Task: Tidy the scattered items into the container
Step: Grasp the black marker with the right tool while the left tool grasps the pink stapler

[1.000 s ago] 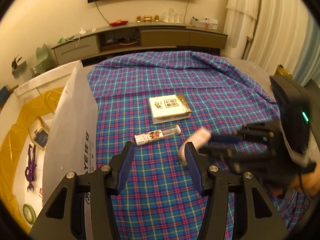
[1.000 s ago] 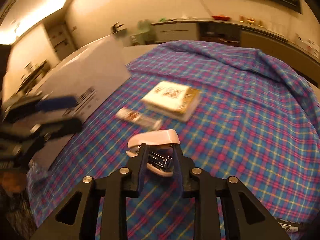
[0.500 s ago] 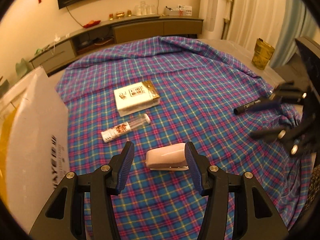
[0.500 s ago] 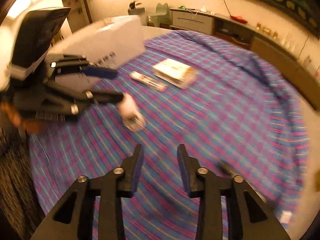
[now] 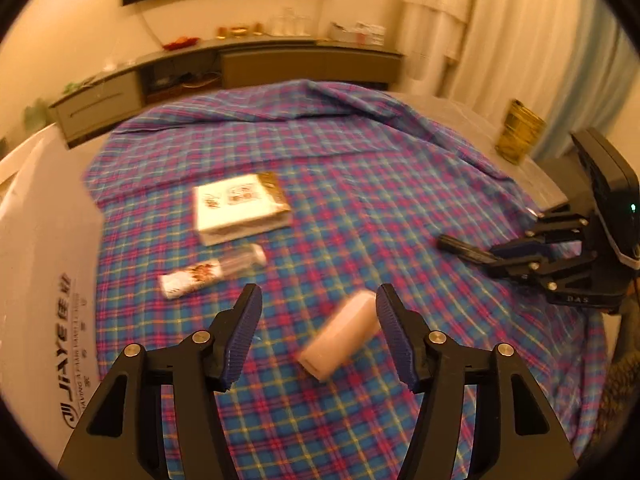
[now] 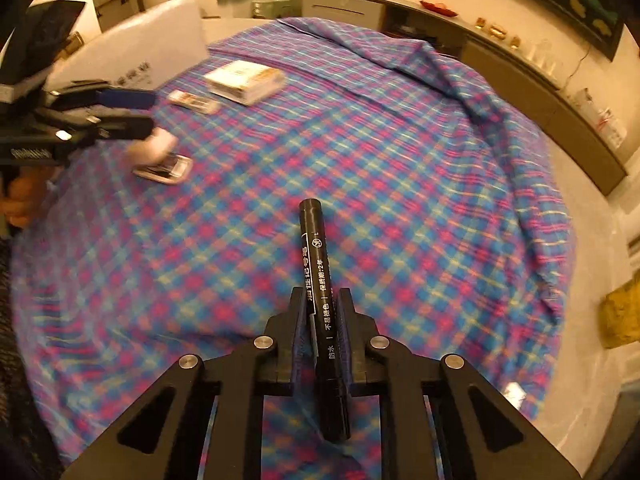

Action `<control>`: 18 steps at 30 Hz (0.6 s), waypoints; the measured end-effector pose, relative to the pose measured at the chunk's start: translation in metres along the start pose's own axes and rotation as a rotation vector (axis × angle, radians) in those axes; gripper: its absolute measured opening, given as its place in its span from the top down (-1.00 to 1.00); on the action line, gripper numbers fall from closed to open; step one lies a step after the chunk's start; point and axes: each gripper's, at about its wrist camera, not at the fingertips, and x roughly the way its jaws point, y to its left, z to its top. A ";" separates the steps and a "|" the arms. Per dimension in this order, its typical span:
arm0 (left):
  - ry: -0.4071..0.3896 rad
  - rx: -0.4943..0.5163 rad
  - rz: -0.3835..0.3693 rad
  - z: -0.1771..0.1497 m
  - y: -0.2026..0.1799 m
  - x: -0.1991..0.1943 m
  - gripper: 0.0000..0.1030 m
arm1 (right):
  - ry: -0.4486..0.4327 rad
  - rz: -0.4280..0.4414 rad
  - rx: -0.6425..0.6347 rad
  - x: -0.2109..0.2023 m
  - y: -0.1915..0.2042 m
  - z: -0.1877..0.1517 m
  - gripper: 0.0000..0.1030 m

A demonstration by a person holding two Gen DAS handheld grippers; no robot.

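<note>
Since 1 s ago the pink stapler (image 5: 340,338) has been passed from the right gripper (image 6: 323,312) to between the left gripper (image 5: 316,320) jaws, which are opening wide; stapler blurred, over plaid cloth (image 5: 360,184). R gripper is now clamped on black marker (image 6: 320,276)

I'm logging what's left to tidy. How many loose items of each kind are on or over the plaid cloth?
Pink stapler: 1
Black marker: 1
Clear tube: 1
White and gold box: 1
Total: 4
The right tool is shut on the marker; the left tool is opening, with the stapler between its pads.
</note>
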 end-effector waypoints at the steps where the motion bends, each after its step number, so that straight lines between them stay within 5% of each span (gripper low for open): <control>1: 0.019 0.018 -0.022 -0.001 -0.004 0.001 -0.21 | -0.002 0.015 -0.003 -0.001 0.006 0.002 0.72; 10: 0.022 0.124 0.039 -0.011 -0.021 0.013 -0.18 | -0.026 0.071 -0.024 -0.009 0.045 0.012 0.72; 11: 0.034 0.118 0.037 -0.012 -0.020 0.016 -0.09 | -0.019 0.066 -0.019 -0.006 0.046 0.009 0.71; 12: 0.048 0.113 0.044 -0.013 -0.018 0.020 0.34 | -0.006 0.062 -0.011 -0.002 0.046 0.005 0.71; 13: 0.066 0.110 0.049 -0.015 -0.017 0.024 0.52 | -0.004 0.062 -0.003 0.002 0.045 0.003 0.71; 18: 0.061 0.085 0.038 -0.015 -0.016 0.018 0.53 | -0.027 0.074 0.063 -0.005 0.040 0.005 0.72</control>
